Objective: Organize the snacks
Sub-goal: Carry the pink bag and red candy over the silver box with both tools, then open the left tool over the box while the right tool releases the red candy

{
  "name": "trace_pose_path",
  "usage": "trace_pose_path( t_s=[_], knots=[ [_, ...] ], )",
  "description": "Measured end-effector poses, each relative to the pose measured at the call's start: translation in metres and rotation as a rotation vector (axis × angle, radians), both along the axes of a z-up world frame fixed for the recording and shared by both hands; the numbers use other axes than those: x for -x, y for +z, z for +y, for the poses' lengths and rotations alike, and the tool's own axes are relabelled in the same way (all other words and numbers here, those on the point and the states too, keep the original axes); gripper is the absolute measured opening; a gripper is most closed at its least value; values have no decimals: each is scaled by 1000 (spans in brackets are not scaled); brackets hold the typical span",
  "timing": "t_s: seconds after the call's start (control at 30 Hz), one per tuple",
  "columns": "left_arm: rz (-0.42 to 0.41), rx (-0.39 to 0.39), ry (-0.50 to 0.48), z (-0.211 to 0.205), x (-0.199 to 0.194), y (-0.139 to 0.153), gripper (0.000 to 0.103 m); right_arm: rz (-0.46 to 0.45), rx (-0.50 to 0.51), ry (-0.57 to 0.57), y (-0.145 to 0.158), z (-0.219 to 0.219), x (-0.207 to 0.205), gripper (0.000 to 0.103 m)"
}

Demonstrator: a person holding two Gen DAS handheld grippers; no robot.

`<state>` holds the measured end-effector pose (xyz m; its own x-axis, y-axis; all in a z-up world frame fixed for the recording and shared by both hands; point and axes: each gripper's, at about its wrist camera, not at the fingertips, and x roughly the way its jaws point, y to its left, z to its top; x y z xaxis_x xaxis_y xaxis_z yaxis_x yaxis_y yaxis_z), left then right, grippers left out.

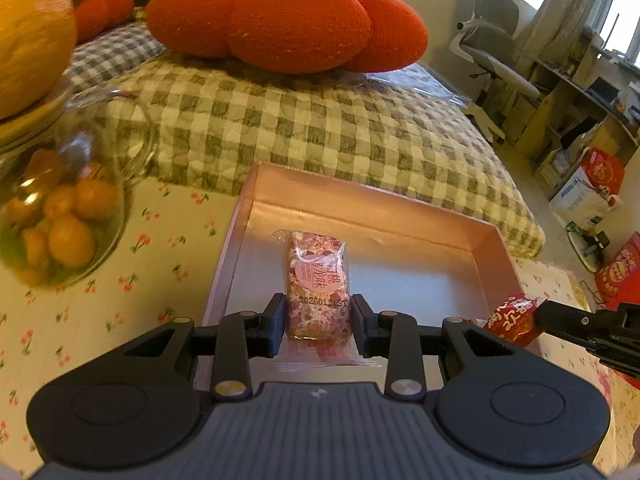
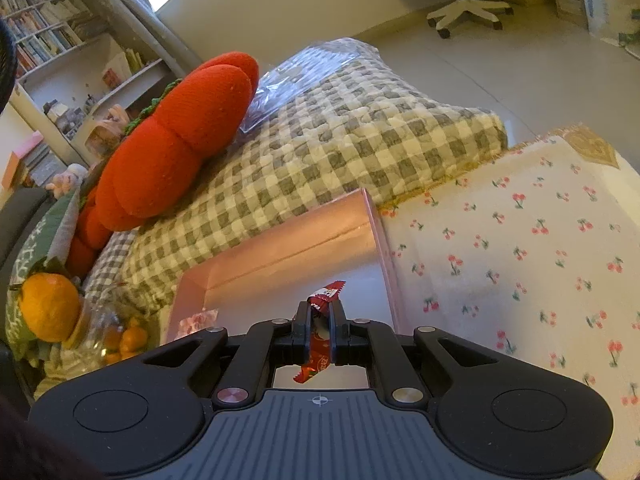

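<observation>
Left wrist view: left gripper [image 1: 318, 316] clamps a pink nougat bar [image 1: 319, 285] by its near end, pads tight on both sides, bar pointing out over the pink box [image 1: 360, 204]. The part of the box floor in sight is bare. Right gripper [image 1: 538, 316] comes in at the right edge, pinching a red candy [image 1: 510, 317] over the box's near right corner. Left of the box: glass jar [image 1: 60, 216] of small oranges, close to the box wall, a big orange [image 1: 32, 32] above it. Behind the box: checked quilt [image 1: 320, 120] with a red cushion [image 1: 288, 16] on it. Cherry-print cloth [image 1: 160, 248] under everything.

Right wrist view: right gripper [image 2: 320, 320] has its fingers nearly together on the candy [image 2: 318, 332], wrapper ends sticking out front and back. Box [image 2: 304, 240] is directly ahead and below. The bar [image 2: 198, 320] just peeks in at the left. Only here: bookshelf [image 2: 48, 44] beyond the cushion [image 2: 176, 140]; open cloth [image 2: 520, 248] right of the box, nothing blocking.
</observation>
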<state>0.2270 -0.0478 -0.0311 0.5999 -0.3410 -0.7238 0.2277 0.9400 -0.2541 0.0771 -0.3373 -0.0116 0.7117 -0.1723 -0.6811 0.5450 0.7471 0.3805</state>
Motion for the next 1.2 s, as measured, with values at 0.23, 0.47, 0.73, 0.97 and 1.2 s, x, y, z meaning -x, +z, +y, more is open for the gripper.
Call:
trace_pose_path(
  t_s=[0.23, 0.47, 0.73, 0.97, 1.2],
  knots=[
    [-35, -37, -18, -13, -18, -6, 31, -5, 7, -3, -12, -16, -26, 8],
    [-37, -70, -21, -19, -25, -15, 31, 17, 33, 5, -19, -22, -41, 9],
    [-32, -74, -32, -19, -21, -16, 35, 29, 62, 16, -21, -20, -43, 17],
    [-37, -77, -51, -20, -20, -8, 63, 29, 75, 25, -13, -14, -38, 52],
    [-36, -77, -64, -14, -6, 7, 76, 23, 90, 39, 4, -3, -29, 73]
  ],
)
